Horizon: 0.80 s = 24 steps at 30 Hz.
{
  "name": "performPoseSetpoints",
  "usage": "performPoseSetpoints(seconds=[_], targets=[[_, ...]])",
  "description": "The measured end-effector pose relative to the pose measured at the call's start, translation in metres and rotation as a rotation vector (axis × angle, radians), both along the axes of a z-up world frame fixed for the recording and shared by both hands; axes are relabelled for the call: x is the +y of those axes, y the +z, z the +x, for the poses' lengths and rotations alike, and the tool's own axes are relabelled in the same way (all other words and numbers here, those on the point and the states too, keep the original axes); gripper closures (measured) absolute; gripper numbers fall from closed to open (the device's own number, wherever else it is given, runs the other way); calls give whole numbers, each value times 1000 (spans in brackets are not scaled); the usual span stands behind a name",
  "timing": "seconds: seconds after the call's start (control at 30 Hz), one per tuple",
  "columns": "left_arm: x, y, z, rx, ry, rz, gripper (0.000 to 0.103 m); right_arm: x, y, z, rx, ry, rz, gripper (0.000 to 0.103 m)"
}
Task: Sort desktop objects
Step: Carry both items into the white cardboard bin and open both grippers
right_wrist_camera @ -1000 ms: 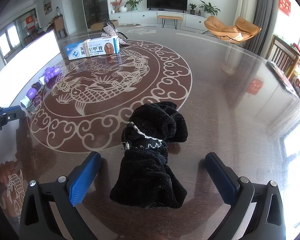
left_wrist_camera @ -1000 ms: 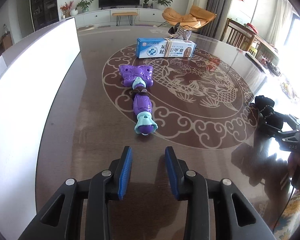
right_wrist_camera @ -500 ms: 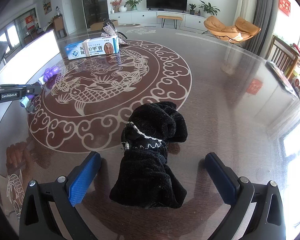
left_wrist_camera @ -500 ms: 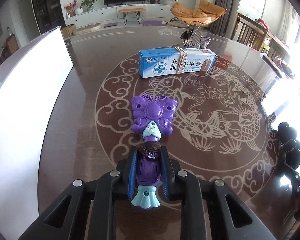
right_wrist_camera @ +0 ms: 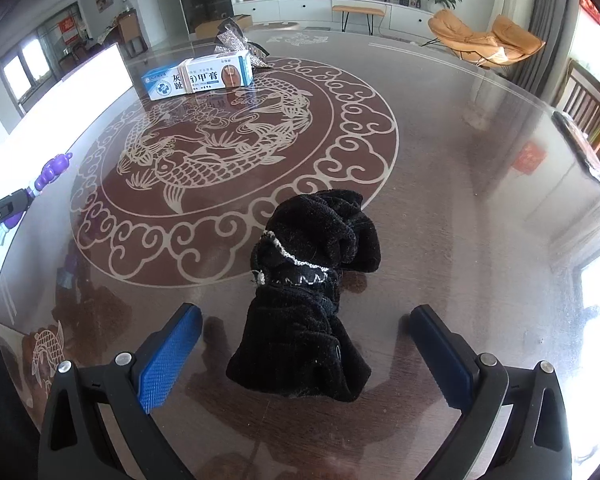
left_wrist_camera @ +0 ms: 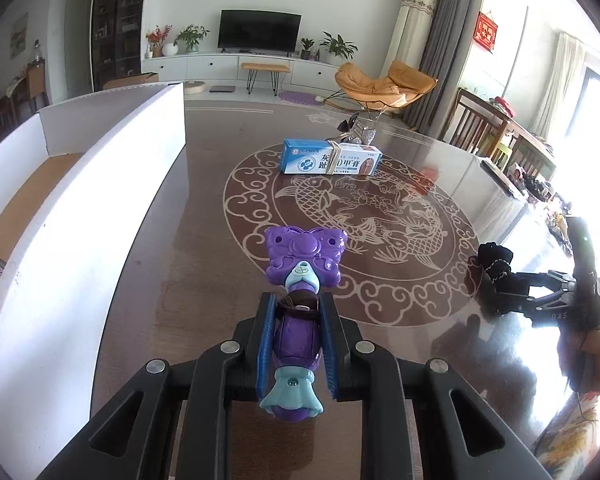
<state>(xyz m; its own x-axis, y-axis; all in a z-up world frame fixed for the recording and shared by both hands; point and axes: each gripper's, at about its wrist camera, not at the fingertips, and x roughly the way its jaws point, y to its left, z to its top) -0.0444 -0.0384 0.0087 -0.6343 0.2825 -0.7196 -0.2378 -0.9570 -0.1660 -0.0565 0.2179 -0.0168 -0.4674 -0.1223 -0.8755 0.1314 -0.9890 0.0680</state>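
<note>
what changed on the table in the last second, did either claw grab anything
The left claw closed on the purple butterfly toy, gripping its handle, and has lifted it: the right wrist view shows the toy raised near the white box. The right claw stayed open around the black cloth without gripping it. The medicine box and silver bow did not move.

Counted around the round table (right_wrist_camera: 440, 168) with its fish medallion: one purple butterfly toy (left_wrist_camera: 300, 280), one blue-and-white ointment box (left_wrist_camera: 330, 158) toward the table's far side, and one silvery glitter bow (right_wrist_camera: 240, 42) just behind that box. One black velvet cloth bundle (right_wrist_camera: 312, 292) lies at the medallion's near rim. One white open box (left_wrist_camera: 80, 208) stands along the table's left edge.
</note>
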Motion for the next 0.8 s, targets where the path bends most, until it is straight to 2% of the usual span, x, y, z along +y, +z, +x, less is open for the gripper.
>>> performPoseSetpoints(seconds=[0.1, 0.2, 0.27, 0.3, 0.4, 0.47, 0.53, 0.67, 0.8], targets=[[-6, 5, 9, 19, 7, 16, 82, 4, 4, -2, -41, -9, -61, 0], [-14, 13, 18, 29, 25, 47, 82, -1, 1, -10, -60, 3, -46, 1], [-24, 23, 24, 44, 40, 66, 82, -4, 4, -14, -33, 24, -41, 32], [-31, 31, 28, 55, 50, 75, 82, -7, 7, -17, -28, 27, -9, 67], [-58, 55, 36, 93, 92, 100, 82, -14, 24, -23, -40, 38, -32, 69], [-86, 69, 38, 107, 135, 117, 82, -36, 47, -24, -13, 88, -43, 69], [-114, 79, 38, 120, 185, 98, 82, -69, 75, -27, 21, 154, -92, 69], [-179, 88, 37, 106, 303, 63, 82, -169, 129, -31, 95, 325, -205, 69], [-250, 75, 38, 40, 444, 26, 82, -292, 159, -22, 126, 531, -300, 68]])
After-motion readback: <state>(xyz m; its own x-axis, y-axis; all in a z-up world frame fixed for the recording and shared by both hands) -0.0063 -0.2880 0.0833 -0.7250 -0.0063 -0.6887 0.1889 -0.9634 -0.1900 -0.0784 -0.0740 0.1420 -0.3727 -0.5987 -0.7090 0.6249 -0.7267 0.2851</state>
